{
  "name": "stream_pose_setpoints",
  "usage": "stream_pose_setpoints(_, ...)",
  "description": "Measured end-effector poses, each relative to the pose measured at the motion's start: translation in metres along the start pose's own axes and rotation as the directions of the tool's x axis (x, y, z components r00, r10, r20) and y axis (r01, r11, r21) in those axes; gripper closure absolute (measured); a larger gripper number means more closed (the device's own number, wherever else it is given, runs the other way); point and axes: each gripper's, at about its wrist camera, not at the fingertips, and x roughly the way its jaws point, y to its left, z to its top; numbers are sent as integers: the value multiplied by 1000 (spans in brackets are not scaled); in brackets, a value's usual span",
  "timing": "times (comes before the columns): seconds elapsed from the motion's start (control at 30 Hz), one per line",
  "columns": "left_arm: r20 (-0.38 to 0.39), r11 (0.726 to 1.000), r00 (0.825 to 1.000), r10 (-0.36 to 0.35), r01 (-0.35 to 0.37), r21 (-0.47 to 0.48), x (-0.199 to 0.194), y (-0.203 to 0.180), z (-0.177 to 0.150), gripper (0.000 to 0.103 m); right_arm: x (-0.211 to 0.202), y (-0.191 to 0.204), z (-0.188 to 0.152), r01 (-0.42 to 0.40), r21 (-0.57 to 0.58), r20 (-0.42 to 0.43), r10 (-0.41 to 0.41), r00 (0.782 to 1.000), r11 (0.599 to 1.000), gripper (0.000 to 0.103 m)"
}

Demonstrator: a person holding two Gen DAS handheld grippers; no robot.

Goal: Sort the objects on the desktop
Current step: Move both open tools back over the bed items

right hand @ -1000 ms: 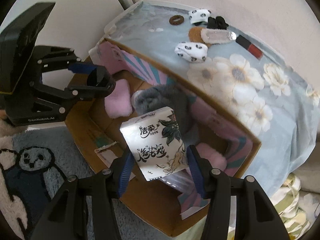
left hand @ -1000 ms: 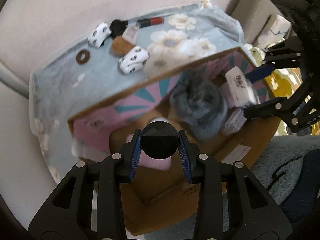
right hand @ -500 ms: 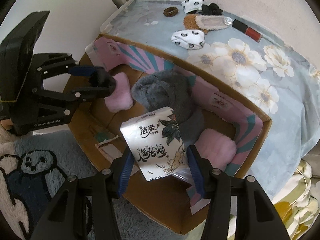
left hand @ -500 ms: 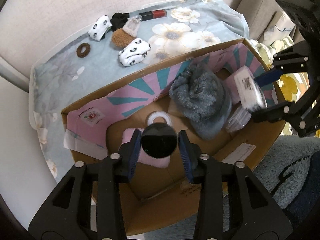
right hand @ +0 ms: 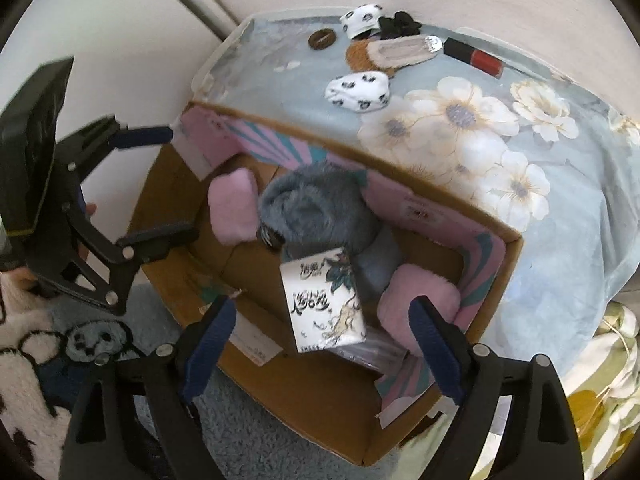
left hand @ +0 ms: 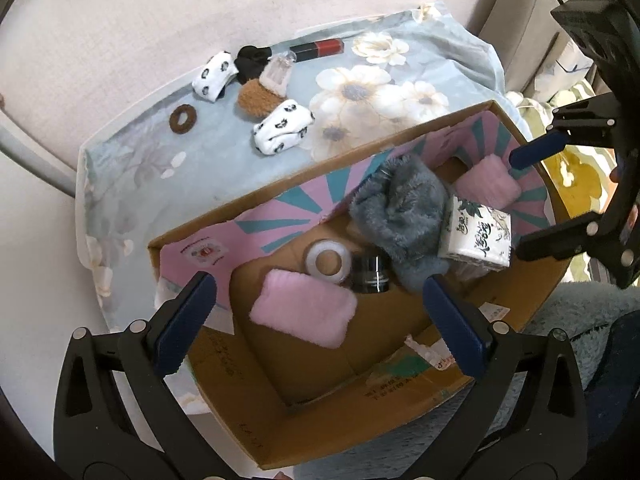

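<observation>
My left gripper (left hand: 317, 282) hangs over the cardboard box (left hand: 400, 420), its jaws opening wide with nothing pressed between them. Below it a black round jar (left hand: 370, 274) lies on the box floor beside a white ring (left hand: 326, 266) and a pink fluffy pad (left hand: 304, 312). My right gripper (right hand: 322, 304) is also opening above the box. The printed tissue pack (right hand: 324, 304) lies loose under it, free of the pads, leaning on a grey fluffy bundle (right hand: 320, 216). A second pink pad (right hand: 416, 300) sits in the box corner.
On the flowered tablecloth (left hand: 380, 80) behind the box lie two spotted white socks (left hand: 282, 126), a brown ring (left hand: 183, 119), a brown pad with a clear clip (left hand: 256, 100), a black hair tie (left hand: 250, 62) and a red lip gloss (left hand: 318, 48). A blue rug (right hand: 100, 344) lies under the box.
Both grippers have opened. The black jar has left the left jaws and lies in the box. The tissue pack has dropped from the right jaws onto the box contents.
</observation>
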Motion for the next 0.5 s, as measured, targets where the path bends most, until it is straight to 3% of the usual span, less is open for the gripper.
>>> stream_pose_setpoints(0.2,35,1000,999,28,-28,3,-10,11,13,0,-13,1,12,28,-21,18,-27,999,999,15)
stream_pose_setpoints(0.5,96,999,994,48,-45,-28,-27,37,27,0,-35,10,26,108,-51,112,-101,989,993,15)
